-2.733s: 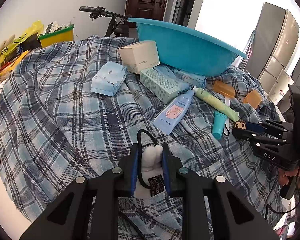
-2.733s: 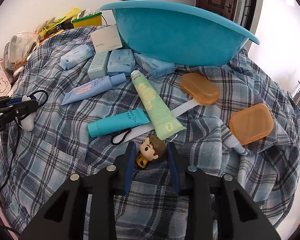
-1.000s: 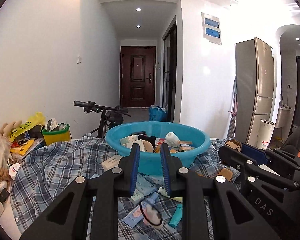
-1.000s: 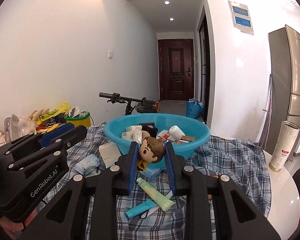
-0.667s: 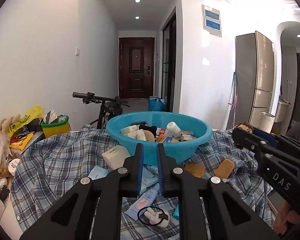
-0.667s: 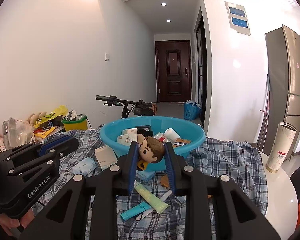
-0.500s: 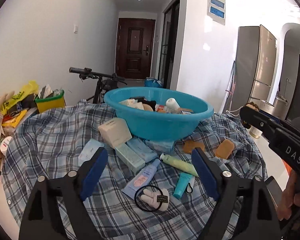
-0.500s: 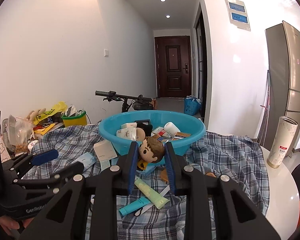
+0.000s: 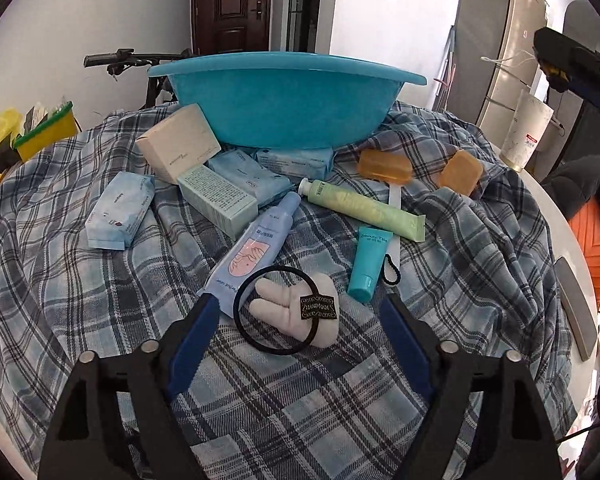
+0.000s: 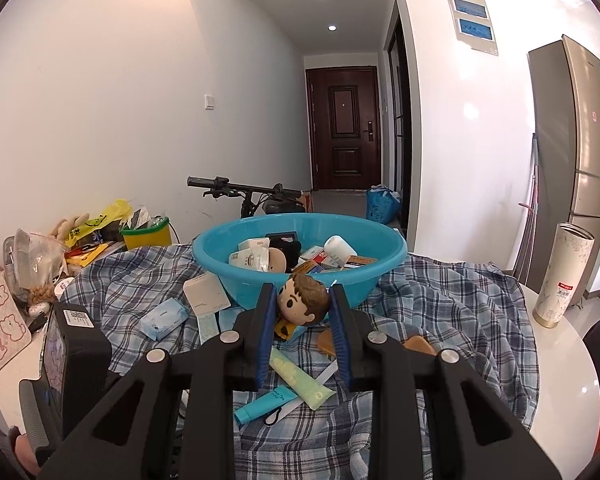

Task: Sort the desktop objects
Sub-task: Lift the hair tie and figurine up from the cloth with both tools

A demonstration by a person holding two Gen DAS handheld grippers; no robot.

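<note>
The white plush hair tie with its black elastic ring [image 9: 296, 312] lies on the plaid cloth [image 9: 100, 288], between and just ahead of the closing, empty left gripper [image 9: 300, 320], long axis crosswise. The right gripper [image 10: 302, 320] clamps a brown-haired figurine [image 10: 302, 300] near the blue plastic basin [image 10: 364, 276].

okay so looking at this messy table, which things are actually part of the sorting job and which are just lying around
Part of the job:
blue basin
doll figure, held in the right gripper
plush hair tie, between the closing fingers of the left gripper, untouched
tubes, boxes, tissue packs on the plaid cloth

Lying about:
bicycle
fridge
yellow bin
</note>
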